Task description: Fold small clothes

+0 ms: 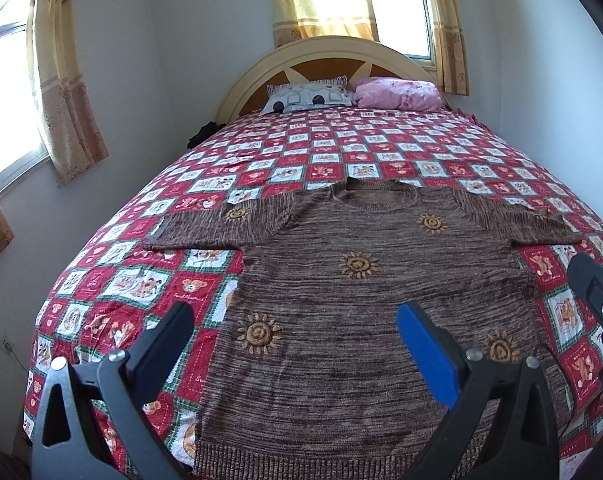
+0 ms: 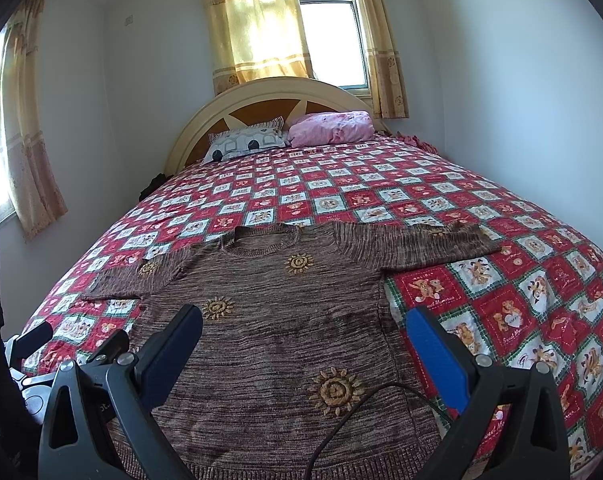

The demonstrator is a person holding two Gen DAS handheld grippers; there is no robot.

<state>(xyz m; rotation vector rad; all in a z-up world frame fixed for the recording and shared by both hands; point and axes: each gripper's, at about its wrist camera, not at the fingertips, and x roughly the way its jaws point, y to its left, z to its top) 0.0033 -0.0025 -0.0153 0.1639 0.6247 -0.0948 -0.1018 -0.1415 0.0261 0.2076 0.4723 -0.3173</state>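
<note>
Brown knit sweater (image 1: 341, 300) with yellow sun motifs, flat and unfolded on bed (image 1: 341, 148), sleeves spread, collar toward headboard.

Before you, a matt ribbed-knit wool sweater (image 1: 341, 300) on smooth printed cotton bedspread (image 1: 321, 152); glossy wooden headboard (image 1: 321, 52).

Black tool (image 1: 295, 326) frames; blue pads (image 2: 435, 360); silver screws.

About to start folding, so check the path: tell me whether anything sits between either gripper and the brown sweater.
Nothing solid blocks either one. The left gripper and right gripper both hang open just above the sweater, spread flat on the bedspread. Only a thin black cable trails across the sweater's lower part near the right gripper.
</note>
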